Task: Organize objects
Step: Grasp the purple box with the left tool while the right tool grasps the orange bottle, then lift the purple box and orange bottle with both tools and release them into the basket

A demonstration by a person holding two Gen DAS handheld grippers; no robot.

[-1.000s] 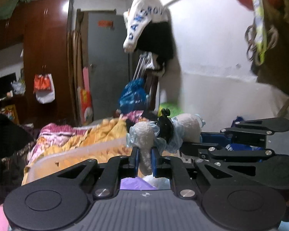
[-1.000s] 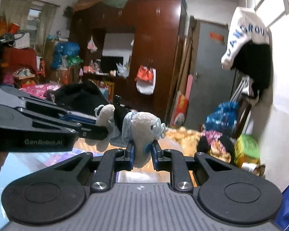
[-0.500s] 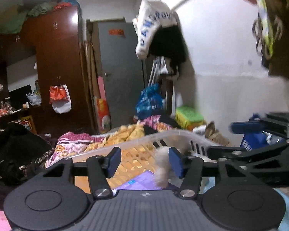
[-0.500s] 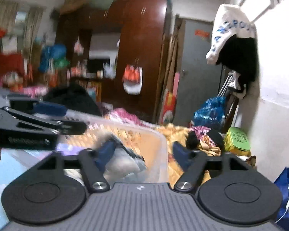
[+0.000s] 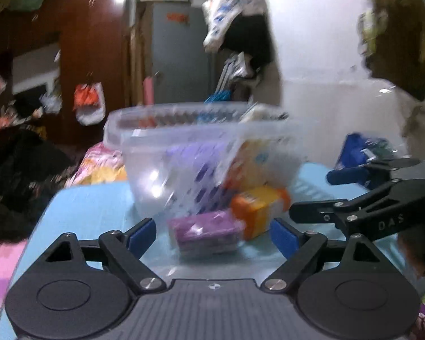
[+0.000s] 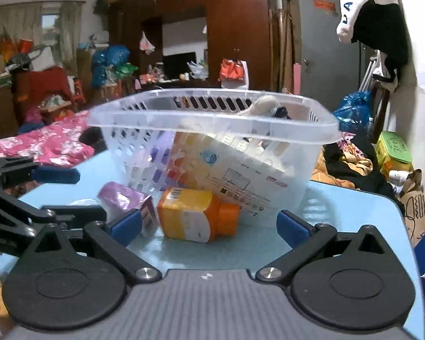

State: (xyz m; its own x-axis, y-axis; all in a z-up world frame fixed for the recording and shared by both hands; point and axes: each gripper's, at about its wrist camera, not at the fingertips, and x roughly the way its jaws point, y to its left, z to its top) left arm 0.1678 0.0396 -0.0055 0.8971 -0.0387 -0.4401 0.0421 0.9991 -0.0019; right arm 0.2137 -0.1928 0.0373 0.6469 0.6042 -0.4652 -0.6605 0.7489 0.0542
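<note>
Lying between the right gripper's [image 6: 209, 226] wide jaws (just opened, gripping nothing): orange bottle [image 6: 197, 216].

Cluttered room: tall dark-red wooden wardrobe [image 6: 229, 28] beside grey metal door [image 6: 325, 36]; white plastered wall [image 5: 320, 42]; curtained window [image 6: 46, 25] far left.

Left gripper [image 5: 214, 233]: jaws spread wide, having just been opening — nothing pressed between the blue pads [image 5: 140, 236].
Right gripper [image 6: 209, 225]: jaws at full spread, also just opened — pads [image 6: 290, 228] clear of any contact.
Pose: both point forward and slightly down, side by side.
</note>
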